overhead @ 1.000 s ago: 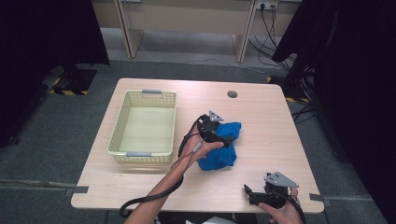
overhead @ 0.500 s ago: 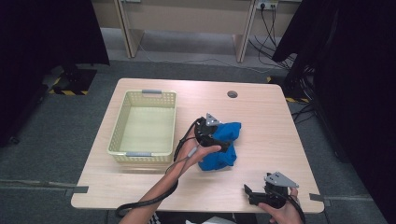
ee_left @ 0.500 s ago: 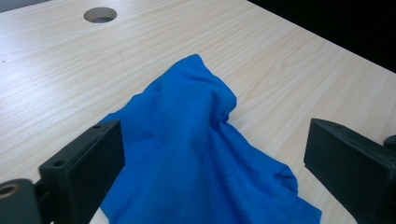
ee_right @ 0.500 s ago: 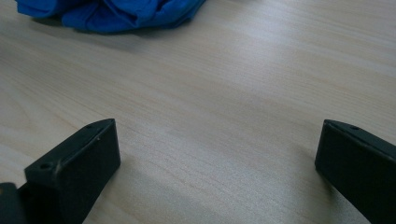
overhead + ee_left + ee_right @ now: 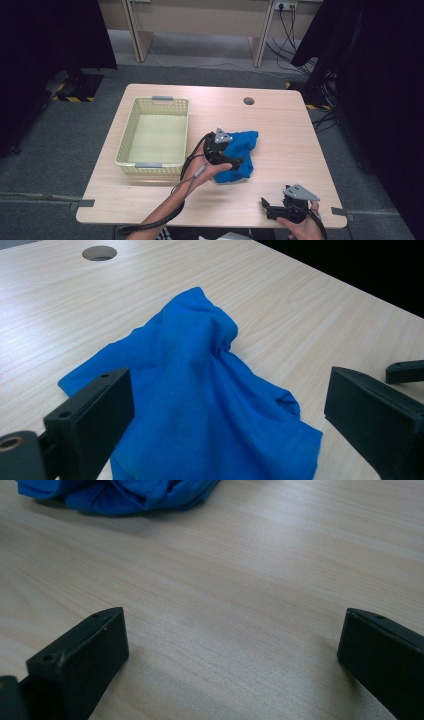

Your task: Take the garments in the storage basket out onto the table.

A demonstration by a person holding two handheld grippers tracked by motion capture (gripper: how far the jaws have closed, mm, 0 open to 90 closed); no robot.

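A crumpled blue cloth (image 5: 243, 147) lies on the wooden table (image 5: 290, 130), right of centre. My left gripper (image 5: 235, 162) hovers over the cloth's near left part. In the left gripper view it (image 5: 227, 390) stands open, with the blue cloth (image 5: 200, 405) spread between and beneath the two jaws. Whether the jaws touch the fabric is unclear. My right gripper (image 5: 266, 209) rests near the table's front edge, open and pointing left. In the right gripper view it (image 5: 230, 625) is over bare wood, and the blue cloth (image 5: 120, 492) lies well ahead of it.
A pale yellow plastic basket (image 5: 125, 150) with nothing in it stands on the left half of the table, close to my left hand. A round cable hole (image 5: 248, 101) sits near the far edge. Black curtains hang beyond the table's right and left.
My left gripper has drifted slightly toward the near side, settling lower over the cloth. The right gripper and the cloth have stayed put.
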